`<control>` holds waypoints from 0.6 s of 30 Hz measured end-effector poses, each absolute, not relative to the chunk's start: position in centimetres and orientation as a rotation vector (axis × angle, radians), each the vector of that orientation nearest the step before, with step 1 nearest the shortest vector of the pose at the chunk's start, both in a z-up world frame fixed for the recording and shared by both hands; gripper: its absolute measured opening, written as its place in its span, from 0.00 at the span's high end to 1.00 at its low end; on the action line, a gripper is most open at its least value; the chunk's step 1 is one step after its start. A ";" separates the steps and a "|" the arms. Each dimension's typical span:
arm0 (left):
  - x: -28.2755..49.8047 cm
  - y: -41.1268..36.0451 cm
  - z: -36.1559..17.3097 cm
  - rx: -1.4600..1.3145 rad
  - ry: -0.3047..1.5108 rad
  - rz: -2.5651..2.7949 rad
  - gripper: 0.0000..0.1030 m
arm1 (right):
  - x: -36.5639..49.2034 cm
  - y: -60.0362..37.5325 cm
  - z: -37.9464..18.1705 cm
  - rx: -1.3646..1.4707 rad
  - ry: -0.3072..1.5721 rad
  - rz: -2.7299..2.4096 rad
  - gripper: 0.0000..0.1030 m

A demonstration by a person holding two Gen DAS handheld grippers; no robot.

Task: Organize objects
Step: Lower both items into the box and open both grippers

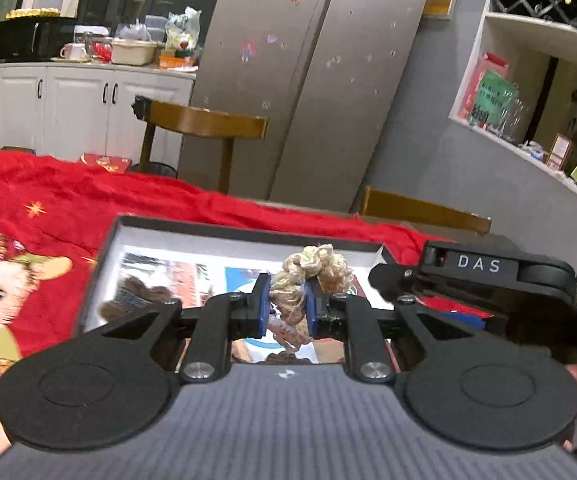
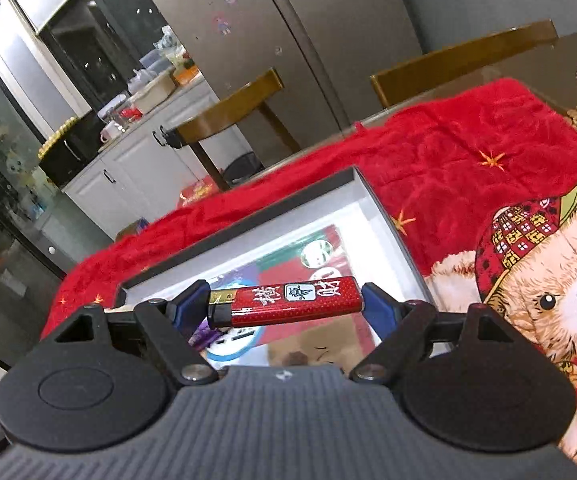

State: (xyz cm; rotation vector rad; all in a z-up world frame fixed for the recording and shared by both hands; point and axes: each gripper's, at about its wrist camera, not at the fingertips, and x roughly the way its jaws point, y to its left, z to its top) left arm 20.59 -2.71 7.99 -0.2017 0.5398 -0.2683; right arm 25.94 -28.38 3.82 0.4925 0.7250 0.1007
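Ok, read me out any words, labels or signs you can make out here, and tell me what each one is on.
"DAS": white letters on the right claw's black body.
Chinese characters: on the red lighter in the right claw, too stylised to read surely.
Green sign on the shelf: too blurred.
Printed sheet in the box: too blurred.

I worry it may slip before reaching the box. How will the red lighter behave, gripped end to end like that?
The red lighter looks stiff and glossy, so probably slippery. The right gripper clamps only its two short ends, so it could pivot or pop free. It seems light, so a fall into the box looks harmless.
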 end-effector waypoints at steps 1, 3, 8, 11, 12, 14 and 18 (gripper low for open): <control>21.2 -3.3 7.4 -0.199 0.545 -0.265 0.80 | 26.0 -28.6 3.6 0.492 0.724 0.093 0.21; 22.5 -4.1 6.3 -0.199 0.563 -0.260 0.80 | 26.3 -28.9 3.4 0.483 0.725 0.075 0.21; 24.6 -5.7 4.3 -0.160 0.578 -0.254 0.80 | 27.0 -29.3 2.5 0.484 0.732 0.078 0.21; 24.8 -5.9 3.3 -0.145 0.574 -0.246 0.80 | 27.4 -28.6 2.0 0.436 0.734 0.076 0.21; 24.8 -5.8 3.0 -0.132 0.567 -0.242 0.80 | 27.5 -28.5 1.7 0.426 0.734 0.074 0.21; 24.5 -6.1 2.3 -0.106 0.538 -0.217 0.80 | 27.8 -28.4 1.1 0.429 0.747 0.085 0.21; 23.4 -6.7 0.9 -0.043 0.466 -0.199 0.80 | 27.8 -28.2 0.8 0.394 0.736 0.079 0.21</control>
